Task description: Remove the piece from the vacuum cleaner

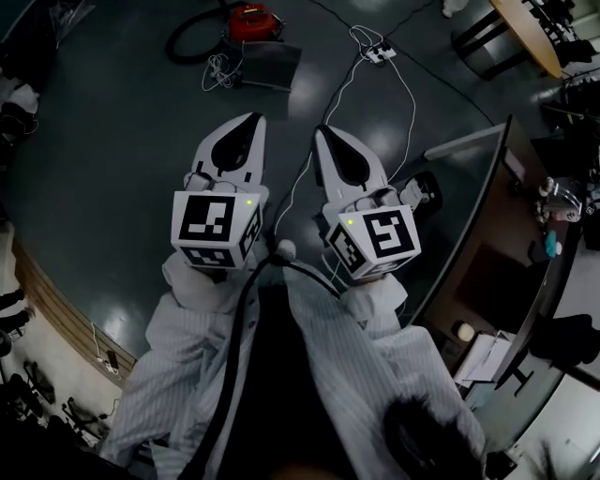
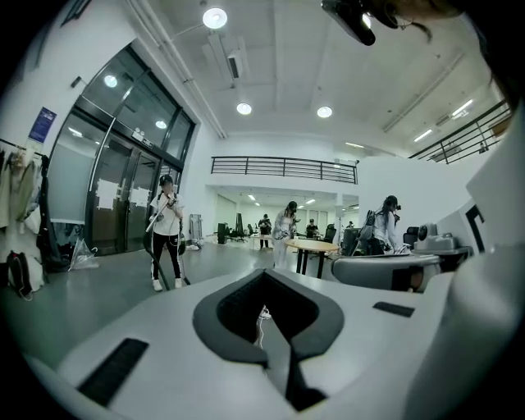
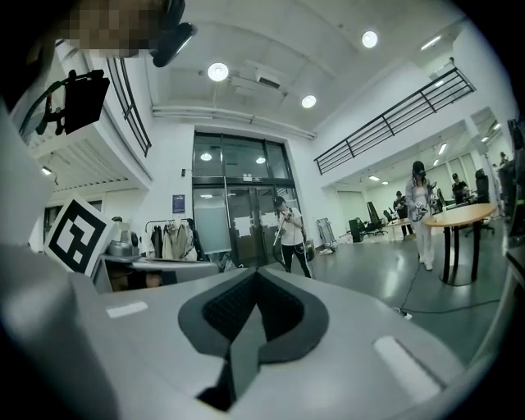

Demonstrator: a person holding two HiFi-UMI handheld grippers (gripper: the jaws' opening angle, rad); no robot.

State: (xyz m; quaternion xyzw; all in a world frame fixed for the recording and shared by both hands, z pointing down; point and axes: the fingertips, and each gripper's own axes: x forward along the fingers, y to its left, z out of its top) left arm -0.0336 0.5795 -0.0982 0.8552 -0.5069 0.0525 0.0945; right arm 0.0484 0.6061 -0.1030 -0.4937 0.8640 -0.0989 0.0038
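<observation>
The red vacuum cleaner [image 1: 251, 21] sits on the dark floor far ahead, with its black hose [image 1: 190, 41] looped to its left. I cannot make out which piece of it is meant. My left gripper [image 1: 253, 122] and right gripper [image 1: 323, 133] are held side by side at waist height, well short of the vacuum cleaner. Both are shut with nothing between the jaws. In the left gripper view the left gripper [image 2: 267, 283] points across a hall, and the right gripper [image 3: 256, 277] does the same in the right gripper view.
White cables and a power strip [image 1: 379, 52] lie on the floor ahead. A dark flat case [image 1: 269, 64] lies by the vacuum cleaner. A desk [image 1: 487, 253] with small items stands close on my right. People stand in the hall, one [image 2: 166, 238] near glass doors, others by a round table [image 2: 316, 244].
</observation>
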